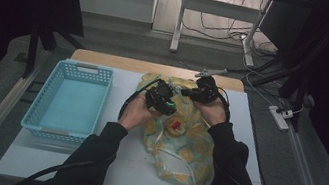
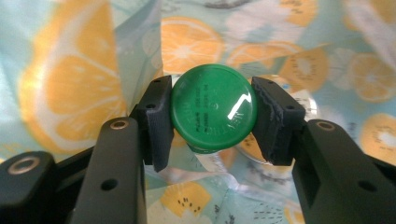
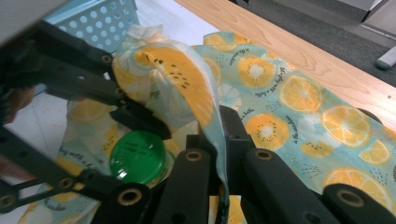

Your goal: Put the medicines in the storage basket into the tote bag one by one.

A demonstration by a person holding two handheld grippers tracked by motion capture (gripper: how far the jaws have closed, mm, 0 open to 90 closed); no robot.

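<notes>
The right tool [image 3: 219,154] pinches the rim of the citrus-printed fabric bag [image 3: 299,93], holding it open so the left tool [image 2: 212,119], clamped on the green-capped bottle [image 2: 213,113], can move it at the mouth, mid-worktop.

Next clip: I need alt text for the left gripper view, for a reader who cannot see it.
The left gripper has its two black jaws closed on either side of a round green bottle cap, seen from straight above. Behind it lies a pale blue fabric bag printed with orange slices, and a bit of clear bottle shows just past the right jaw.
</notes>
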